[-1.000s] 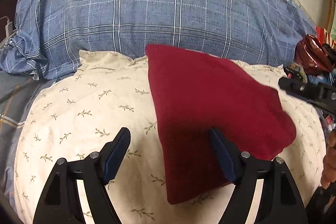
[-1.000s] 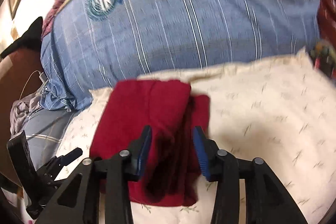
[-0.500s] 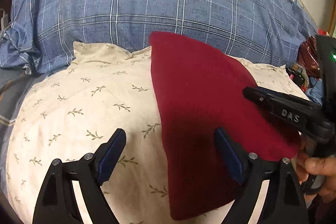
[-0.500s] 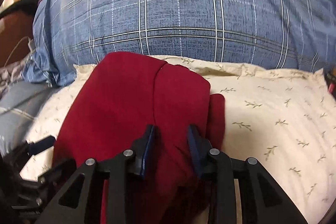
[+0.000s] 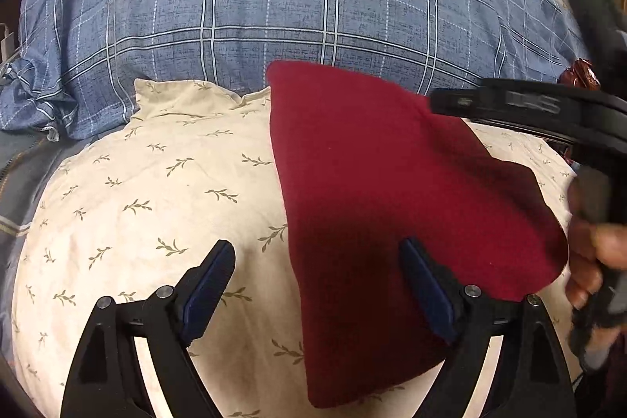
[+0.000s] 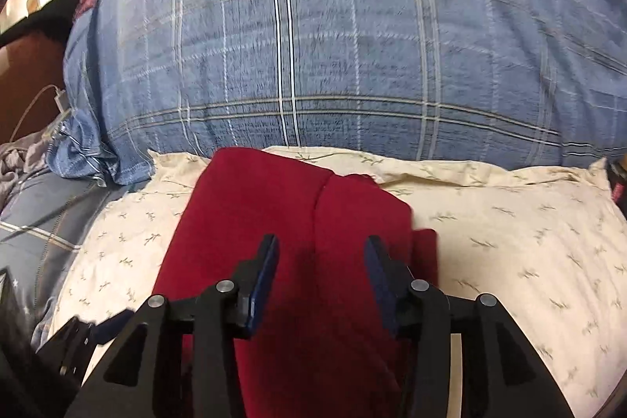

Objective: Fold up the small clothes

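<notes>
A dark red folded garment lies on a cream leaf-print pillow. My left gripper hovers open and wide over the garment's left edge, one pad above the pillow and the other above the red cloth. In the right wrist view the garment shows a fold seam down its middle. My right gripper is just above it, and its jaws are opening with only the cloth surface beneath them. One of its black fingers reaches over the garment's far right corner.
A large blue plaid pillow rises right behind the cream one. A person's hand holds the right tool at the right edge. Grey bedding and a white cable lie to the left, and a shiny red wrapper at the far right.
The right gripper has come in from the right over the red garment; its jaws narrowed, then widened again. The left gripper has barely moved and opened slightly wider.
</notes>
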